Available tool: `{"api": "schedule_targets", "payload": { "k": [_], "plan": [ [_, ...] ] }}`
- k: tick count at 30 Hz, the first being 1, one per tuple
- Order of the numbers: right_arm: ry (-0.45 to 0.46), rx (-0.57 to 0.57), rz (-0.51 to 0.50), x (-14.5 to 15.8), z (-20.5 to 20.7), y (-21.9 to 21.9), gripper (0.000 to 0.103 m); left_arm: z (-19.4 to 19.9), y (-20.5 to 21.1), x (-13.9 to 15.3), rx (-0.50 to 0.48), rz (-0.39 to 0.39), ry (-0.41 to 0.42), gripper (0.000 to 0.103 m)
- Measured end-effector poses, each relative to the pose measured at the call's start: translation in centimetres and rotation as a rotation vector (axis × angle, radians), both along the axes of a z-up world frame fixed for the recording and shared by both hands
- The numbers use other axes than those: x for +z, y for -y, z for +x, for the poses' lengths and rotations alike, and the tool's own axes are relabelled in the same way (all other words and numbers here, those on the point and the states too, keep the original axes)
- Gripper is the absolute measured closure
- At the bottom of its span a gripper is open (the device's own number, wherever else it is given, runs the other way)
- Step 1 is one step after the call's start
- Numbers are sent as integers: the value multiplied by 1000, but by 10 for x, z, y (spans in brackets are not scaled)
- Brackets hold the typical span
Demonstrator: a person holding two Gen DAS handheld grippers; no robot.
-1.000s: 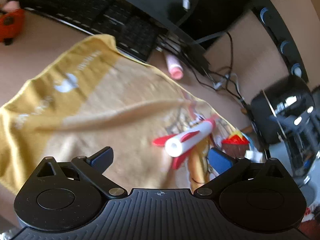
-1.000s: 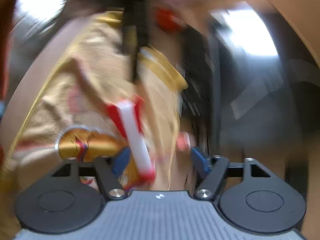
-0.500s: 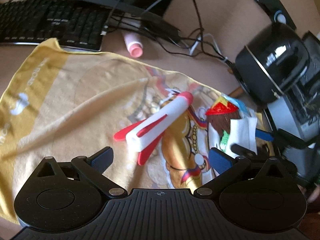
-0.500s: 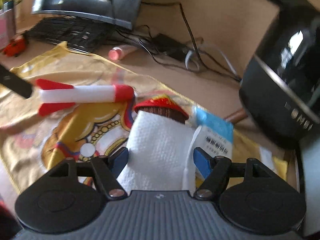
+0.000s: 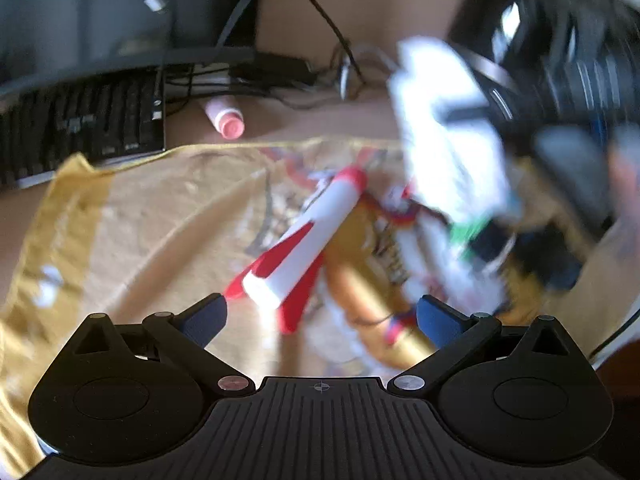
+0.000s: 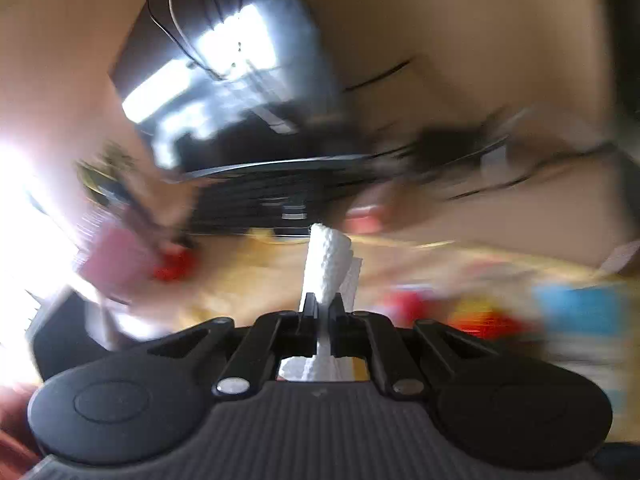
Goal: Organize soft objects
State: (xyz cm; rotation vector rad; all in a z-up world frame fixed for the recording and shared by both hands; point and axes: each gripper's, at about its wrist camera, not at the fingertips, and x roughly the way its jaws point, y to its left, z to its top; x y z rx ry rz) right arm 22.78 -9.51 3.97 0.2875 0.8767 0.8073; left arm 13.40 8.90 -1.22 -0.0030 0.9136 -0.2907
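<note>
Two hand-held grippers: right [image 6: 322,306] just clamped onto paper towel [image 6: 329,258]; left [image 5: 320,316] wide apart, empty.

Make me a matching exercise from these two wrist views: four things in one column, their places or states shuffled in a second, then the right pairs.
Things:
1. paper towel
2. foam rocket
3. pink-capped tube
4. left hand-held gripper

States:
A. lying on the yellow cloth
B. open, holding nothing
C. pinched in the shut right hand-held gripper, whose jaws have just been closing
D. on the bare desk beside the keyboard

Pairs: 1-C, 2-A, 3-D, 4-B
</note>
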Motion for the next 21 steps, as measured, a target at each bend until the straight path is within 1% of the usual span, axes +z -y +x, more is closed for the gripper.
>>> {"api": "schedule_targets", "payload": {
  "k": [2, 4, 6, 8, 10, 13, 16, 21],
  "plan": [
    [-46, 90, 16, -17, 13, -30, 97, 7, 9, -6, -1, 71, -39, 0],
    [-27, 132, -89, -36, 18, -54, 97, 13, 17, -7, -8, 132, -62, 0],
    [-3, 162, -200, -53, 21, -70, 97, 15, 23, -4, -22, 167, -51, 0],
    [14, 142, -263, -58, 25, -62, 97, 18, 26, 1, -22, 163, -37, 0],
    [27, 115, -317, -62, 29, -51, 96, 23, 26, 4, -14, 140, -34, 0],
    [43, 41, -392, -64, 40, -27, 96, 31, 29, 6, -21, 118, -30, 0],
    [45, 1, -402, -60, 51, -9, 96, 41, 37, 1, -46, 131, -38, 0],
    [46, -58, -328, -43, 52, 17, 96, 55, 46, -10, -74, 144, -54, 0]
  ]
}}
